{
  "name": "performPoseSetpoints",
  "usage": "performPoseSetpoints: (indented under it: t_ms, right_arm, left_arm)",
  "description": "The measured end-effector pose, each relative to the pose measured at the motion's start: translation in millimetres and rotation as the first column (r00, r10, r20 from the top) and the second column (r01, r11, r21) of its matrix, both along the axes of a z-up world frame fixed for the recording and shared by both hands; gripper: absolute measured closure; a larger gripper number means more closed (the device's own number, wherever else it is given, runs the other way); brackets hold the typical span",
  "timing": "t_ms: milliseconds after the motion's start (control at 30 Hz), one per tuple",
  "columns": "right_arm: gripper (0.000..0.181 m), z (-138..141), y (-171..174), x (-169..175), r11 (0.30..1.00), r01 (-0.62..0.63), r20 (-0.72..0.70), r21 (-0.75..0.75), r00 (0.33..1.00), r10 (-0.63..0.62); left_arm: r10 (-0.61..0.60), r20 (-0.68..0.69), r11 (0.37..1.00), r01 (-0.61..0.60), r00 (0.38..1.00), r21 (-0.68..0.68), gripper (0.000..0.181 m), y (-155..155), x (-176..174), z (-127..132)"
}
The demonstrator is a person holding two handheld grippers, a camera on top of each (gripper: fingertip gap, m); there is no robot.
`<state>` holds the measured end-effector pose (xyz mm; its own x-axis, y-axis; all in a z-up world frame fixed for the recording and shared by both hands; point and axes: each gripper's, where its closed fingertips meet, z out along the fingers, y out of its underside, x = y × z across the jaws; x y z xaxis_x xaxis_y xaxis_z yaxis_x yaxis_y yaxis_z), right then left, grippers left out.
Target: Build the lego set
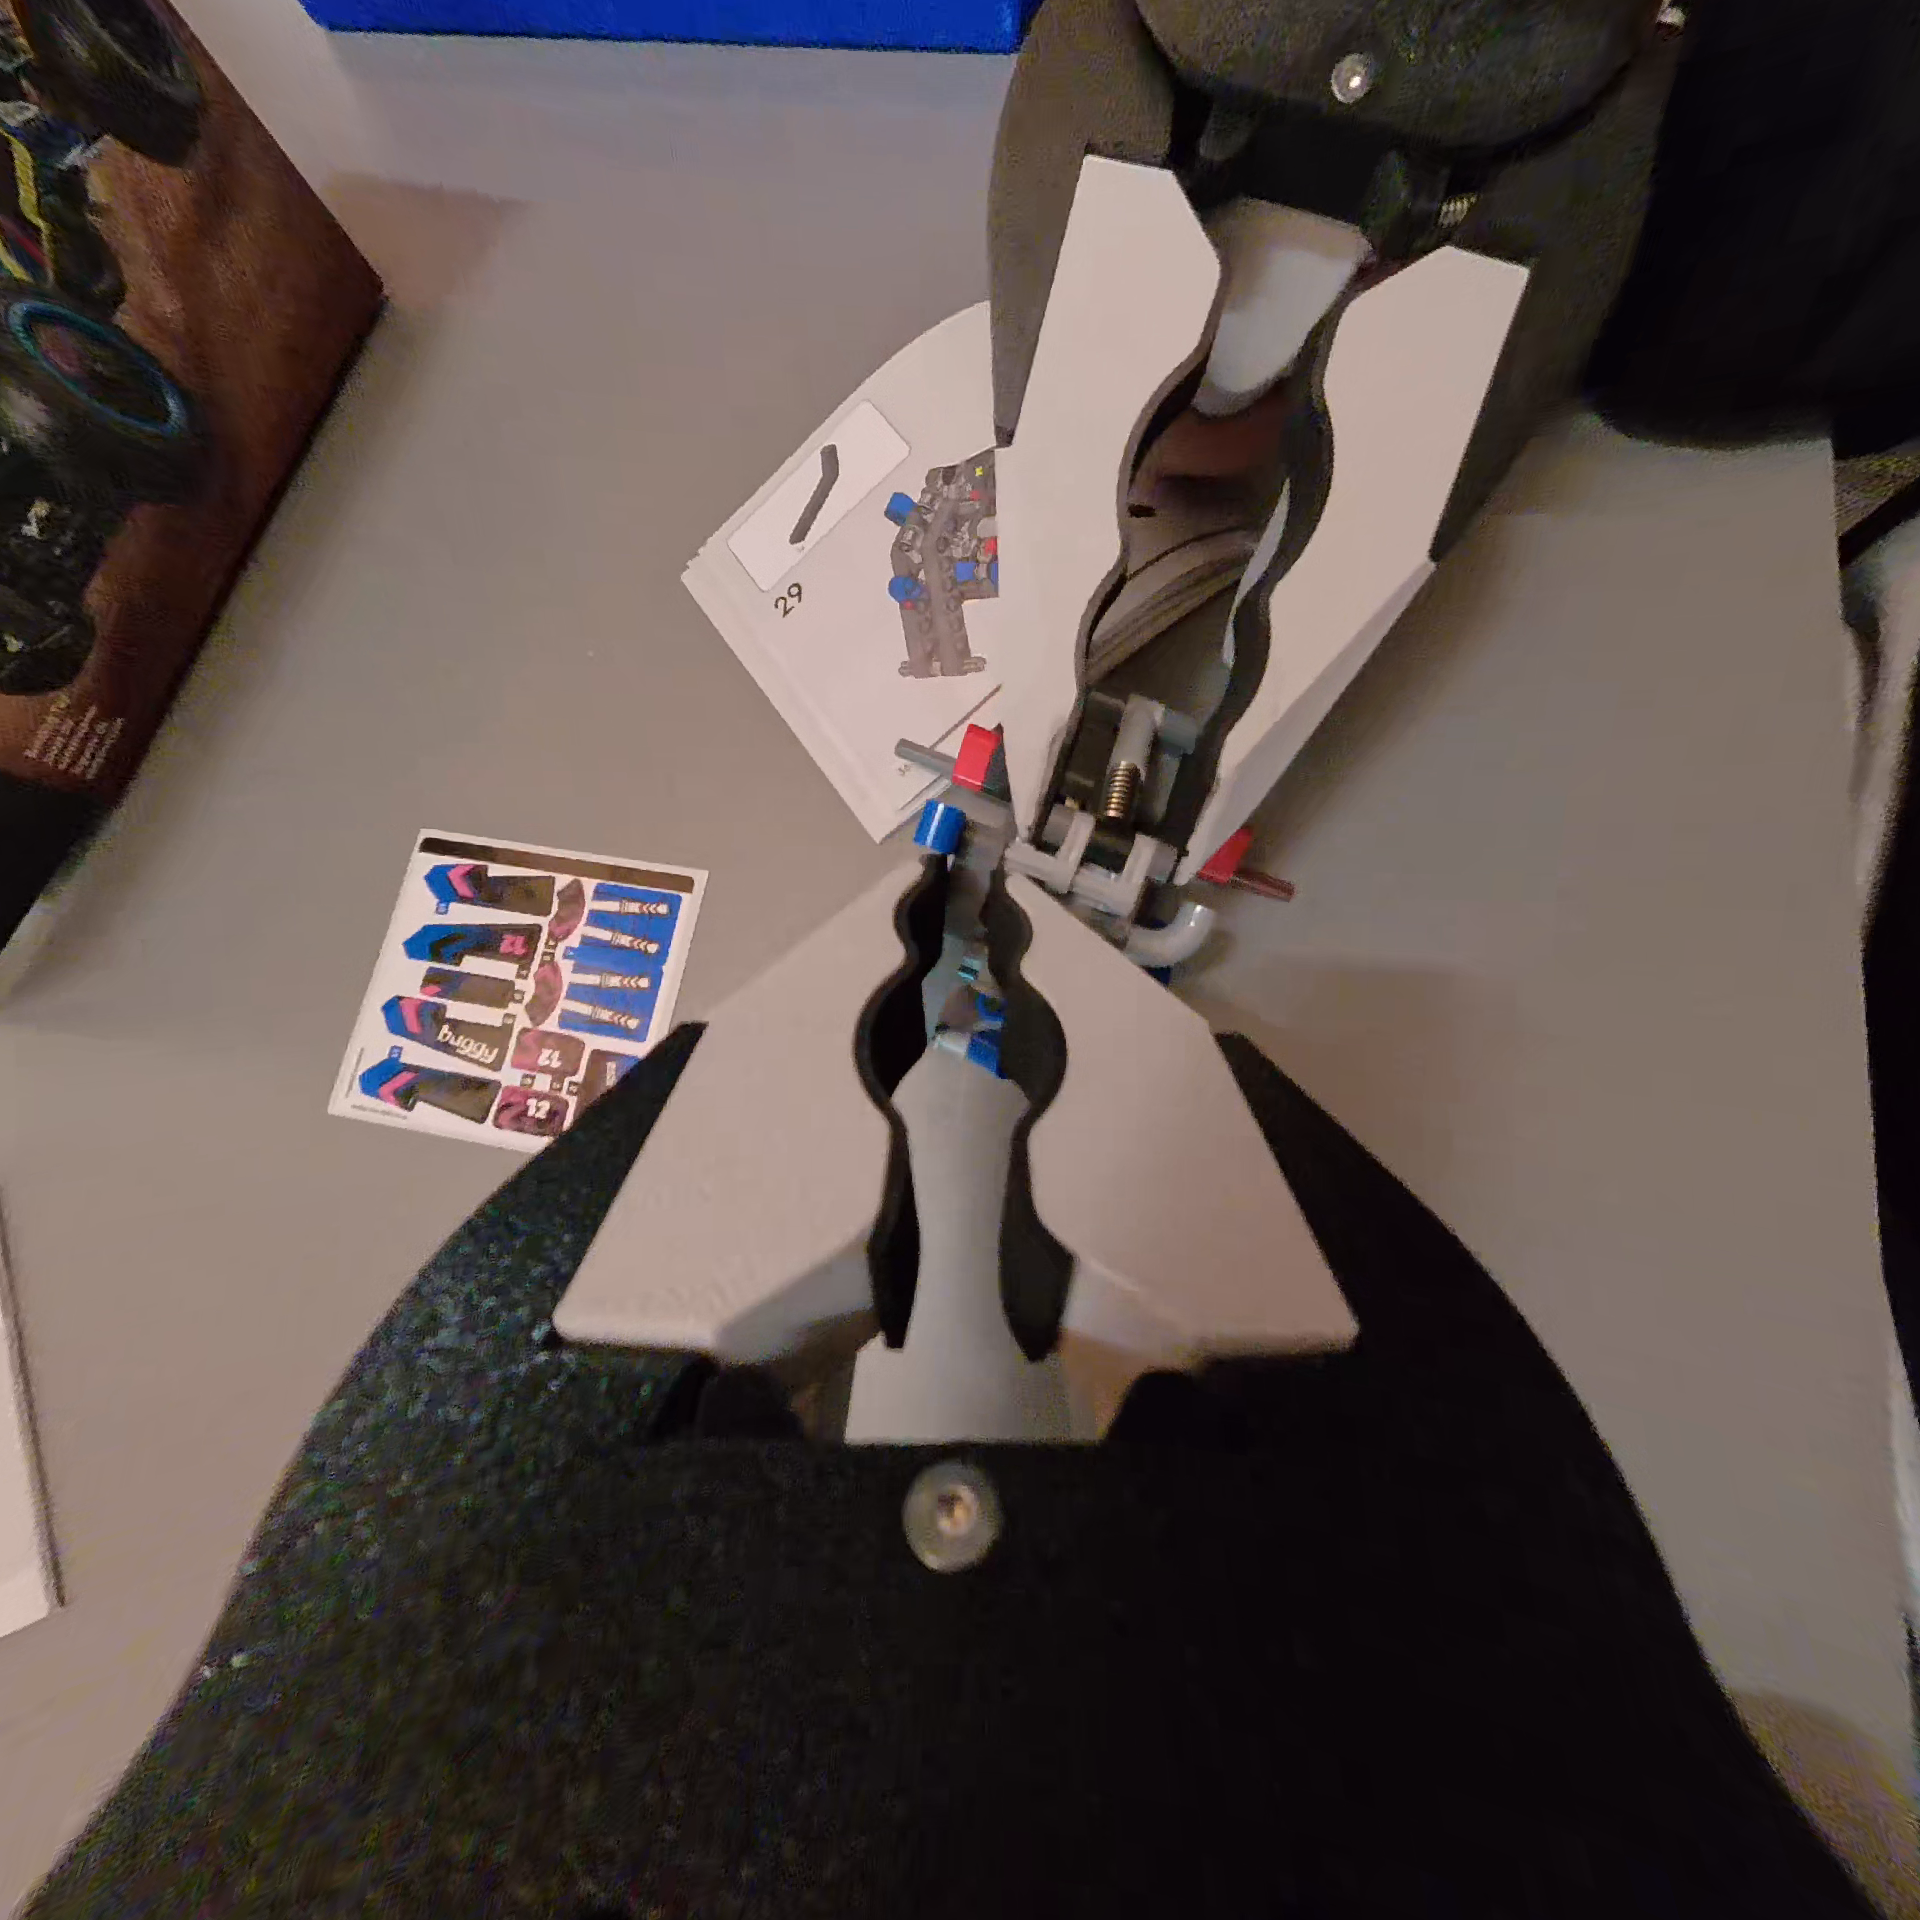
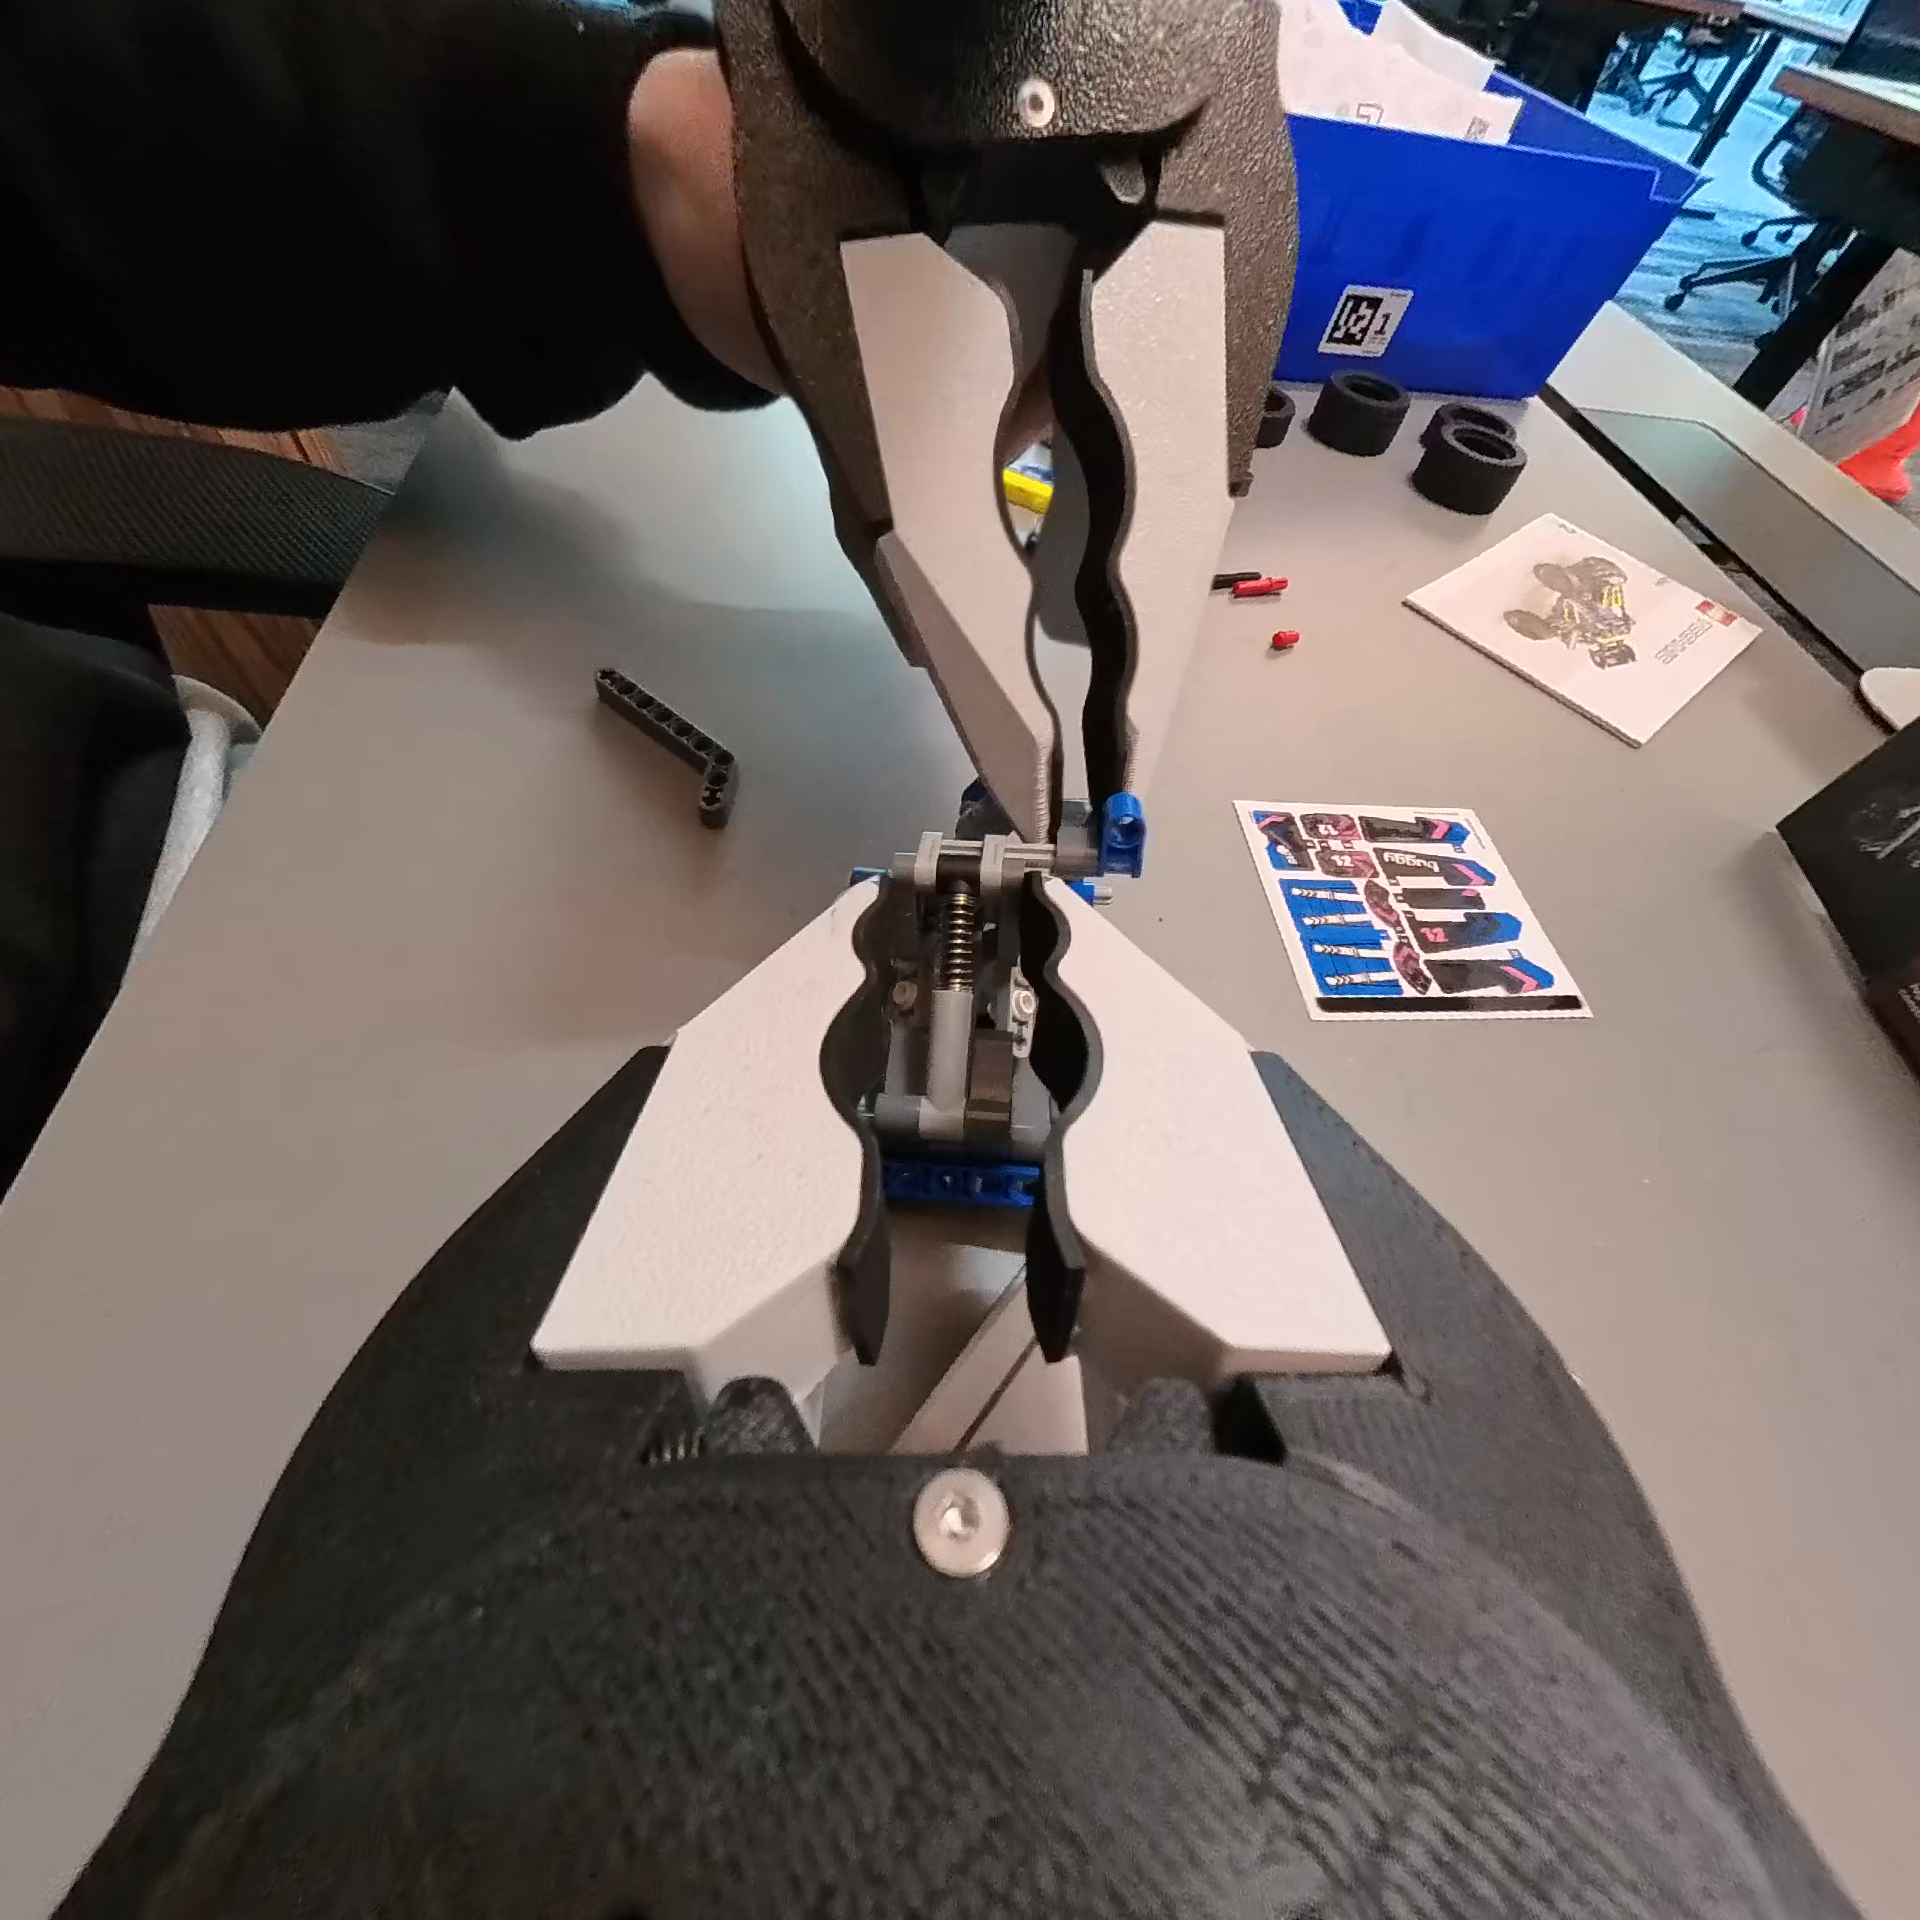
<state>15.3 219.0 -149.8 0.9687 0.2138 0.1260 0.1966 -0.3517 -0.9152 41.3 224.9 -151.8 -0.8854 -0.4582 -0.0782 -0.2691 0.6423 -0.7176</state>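
Lego model [image 2: 961, 997] above tabletop [image 2: 520, 987], clamped in right gripper [image 2: 961, 935], left gripper [image 2: 1081, 800] at 12 o'clock pinching its blue connector [image 2: 1122, 831]; risks popping apart if twisted.

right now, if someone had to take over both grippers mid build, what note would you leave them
Right gripper: jaws shut on the lego assembly, a grey frame with a spring shock.
Left gripper: jaws shut at the assembly's top axle, beside the blue connector.
On the table: bent dark beam, loose red pins, black tyres, sticker sheet, open manual.
Done: suspension sub-frame partly built.
Left: beam, tyres and stickers not yet on.
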Motion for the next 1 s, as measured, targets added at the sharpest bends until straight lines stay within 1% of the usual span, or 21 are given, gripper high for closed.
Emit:
performPoseSetpoints:
  t_ms: [100, 133, 233, 300, 333, 467, 533, 567, 633, 667, 733, 800, 833, 933, 1000]
  right_arm:
    - [0.159, -0.2, -0.1, 1.6, 1.000, 0.006, 0.004, 0.000, 1.000, -0.006]
    - [0.159, -0.4, 0.0, 2.2, 1.000, 0.011, 0.007, 0.001, 1.000, -0.011]
    - [0.159, -0.7, -0.4, 2.4, 1.000, 0.010, 0.006, -0.002, 1.000, -0.010]
    - [0.159, -0.3, -0.7, 1.7, 1.000, 0.004, 0.004, 0.001, 1.000, -0.004]
    - [0.159, -0.5, -0.7, 0.9, 1.000, 0.001, 0.002, -0.001, 1.000, -0.001]
    - [0.159, -1.4, 0.1, 1.5, 1.000, 0.006, 0.005, -0.006, 1.000, -0.006]
    - [0.159, -1.4, -0.2, 1.8, 1.000, 0.007, 0.003, -0.007, 1.000, -0.007]
    - [0.159, -1.6, -0.1, 1.6, 1.000, 0.006, 0.006, -0.008, 1.000, -0.006]
    - [0.159, -0.7, -0.5, -1.3, 1.000, -0.008, 0.002, -0.003, 1.000, 0.008]
    - [0.159, -0.7, -0.2, -0.9, 1.000, -0.004, 0.004, -0.003, 1.000, 0.004]
    - [0.159, -0.7, -0.2, -1.1, 1.000, -0.008, 0.000, -0.004, 1.000, 0.008]
    - [0.159, -1.7, 0.1, -1.1, 1.000, -0.007, 0.008, -0.008, 1.000, 0.008]
    - [0.159, -1.7, 0.1, -1.2, 1.000, -0.009, 0.008, -0.008, 1.000, 0.009]
    - [0.159, -2.2, 0.6, -1.1, 1.000, -0.007, 0.011, -0.010, 1.000, 0.007]
    - [0.159, -2.1, 0.7, -0.7, 1.000, -0.004, 0.016, -0.009, 1.000, 0.004]
  left_arm:
    - [0.002, 0.009, 1.000, -0.002, 1.000, 0.019, 0.176, 0.2, 1.8, -0.6]
    - [0.014, -0.006, 1.000, -0.013, 1.000, 0.013, 0.176, 0.2, 2.2, -0.9]
    - [0.038, -0.055, 0.999, -0.039, 0.998, -0.031, 0.177, -0.6, 1.7, -1.3]
    - [0.048, -0.111, 0.995, -0.058, 0.993, -0.087, 0.177, -1.4, 0.5, -1.6]
    - [0.044, -0.111, 0.994, -0.054, 0.993, -0.096, 0.177, -1.0, 0.7, -2.0]
    - [0.034, -0.054, 0.999, -0.035, 0.998, -0.022, 0.177, -0.5, 1.6, -2.4]
    - [0.033, -0.052, 0.999, -0.033, 0.998, -0.010, 0.176, -0.5, 2.0, -2.3]
    - [0.042, -0.085, 0.999, -0.045, 0.995, -0.030, 0.177, -0.3, 1.5, -2.2]
    - [0.065, -0.172, 0.990, -0.086, 0.983, -0.113, 0.177, -0.7, 2.3, -1.5]
    - [0.067, -0.192, 0.986, -0.095, 0.979, -0.137, 0.177, -0.9, 2.6, -1.8]
    - [0.051, -0.150, 0.991, -0.068, 0.987, -0.114, 0.177, -1.1, 2.4, -1.8]
    - [0.016, -0.072, 0.999, -0.018, 0.997, -0.038, 0.177, -0.9, 2.5, -1.8]
    - [0.008, -0.055, 1.000, -0.009, 0.998, -0.013, 0.177, -0.7, 2.6, -2.0]
    - [0.009, -0.054, 1.000, -0.008, 0.999, 0.010, 0.177, -0.5, 3.1, -2.3]
    - [0.014, -0.067, 1.000, -0.015, 0.998, -0.001, 0.177, -1.1, 3.9, -2.0]
